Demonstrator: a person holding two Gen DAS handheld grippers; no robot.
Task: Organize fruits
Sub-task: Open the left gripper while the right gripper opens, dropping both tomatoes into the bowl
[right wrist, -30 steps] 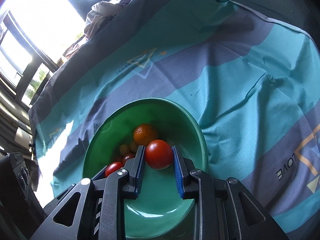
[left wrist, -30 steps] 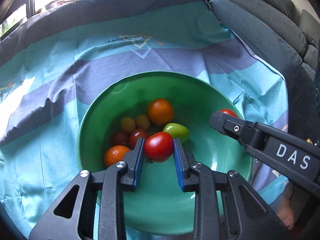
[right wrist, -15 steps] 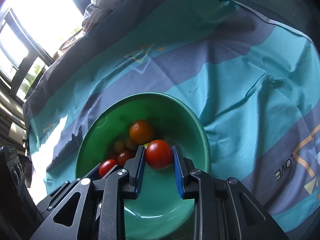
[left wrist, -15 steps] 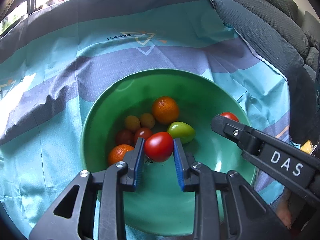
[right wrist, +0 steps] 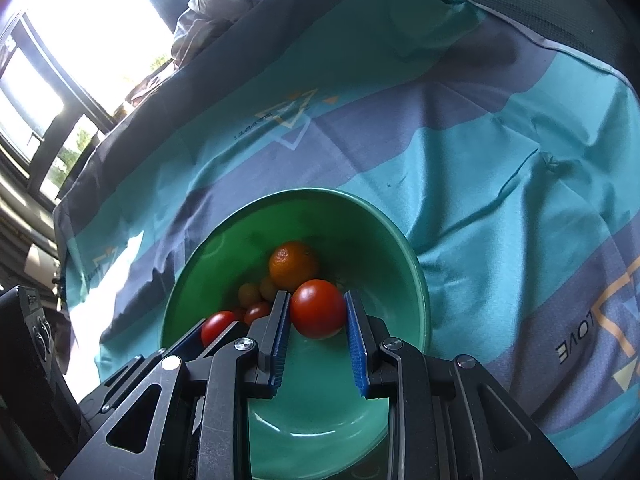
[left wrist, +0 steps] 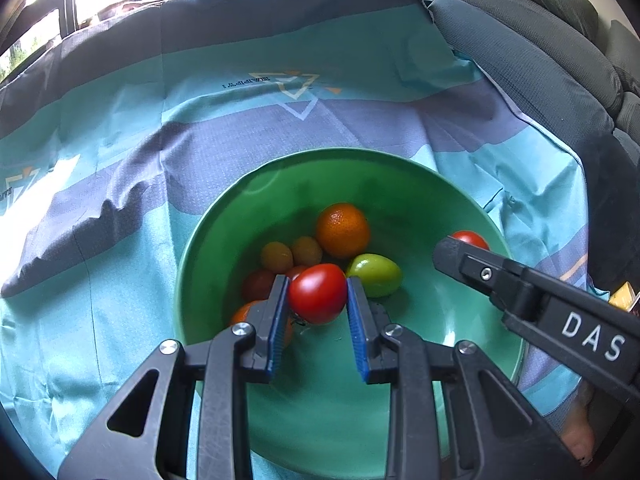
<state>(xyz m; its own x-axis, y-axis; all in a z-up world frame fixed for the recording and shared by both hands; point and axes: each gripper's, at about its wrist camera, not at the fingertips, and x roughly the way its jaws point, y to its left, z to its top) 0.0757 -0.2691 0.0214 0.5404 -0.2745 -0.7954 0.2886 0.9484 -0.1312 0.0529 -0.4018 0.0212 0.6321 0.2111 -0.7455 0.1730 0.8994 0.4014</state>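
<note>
Tomato (left wrist: 318,293) between left tool (left wrist: 318,312) pads.

A bowl (left wrist: 208,240) sits on a cloth (left wrist: 120,160). In it, fruit is heaped toward the left: an orange (left wrist: 343,231) at the back, an oval fruit (left wrist: 374,275) just before it. The left tool (left wrist: 318,294) holds a tomato (left wrist: 317,293) above the heap. The right tool (right wrist: 316,314) holds another tomato (right wrist: 318,309) over the bowl's right side.
</note>
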